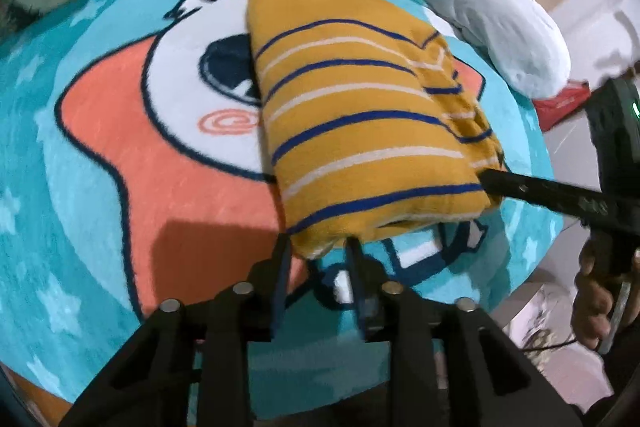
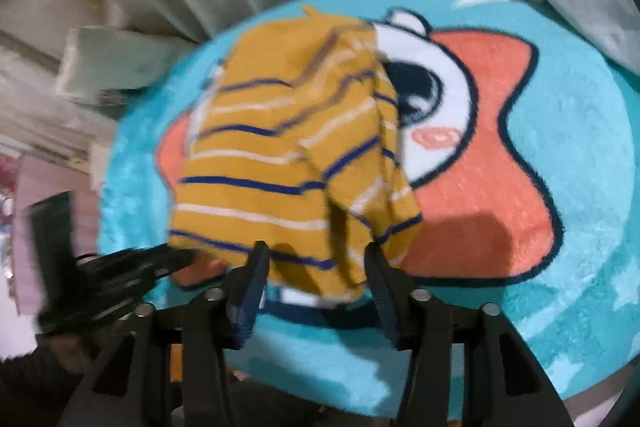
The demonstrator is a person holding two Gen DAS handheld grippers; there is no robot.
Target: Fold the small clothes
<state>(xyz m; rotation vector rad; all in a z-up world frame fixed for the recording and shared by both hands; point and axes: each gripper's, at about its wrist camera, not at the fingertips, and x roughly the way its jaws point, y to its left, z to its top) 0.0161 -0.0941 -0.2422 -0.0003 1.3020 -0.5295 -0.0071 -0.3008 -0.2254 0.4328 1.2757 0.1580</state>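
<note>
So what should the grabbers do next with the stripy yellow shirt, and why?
Probably let go and back away: the yellow shirt already lies folded on the blue rug, with the left gripper and right gripper only loosely at its near edge.

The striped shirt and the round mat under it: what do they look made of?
Shirt: looks like soft knit jersey, probably cotton, matte mustard with blue and white stripes; it folds into rounded, limp layers. Mat: looks like a plush synthetic pile, slightly fuzzy; short fibres show at its edge and along the cartoon's outlines. Neither fibre can be told for certain.
</note>
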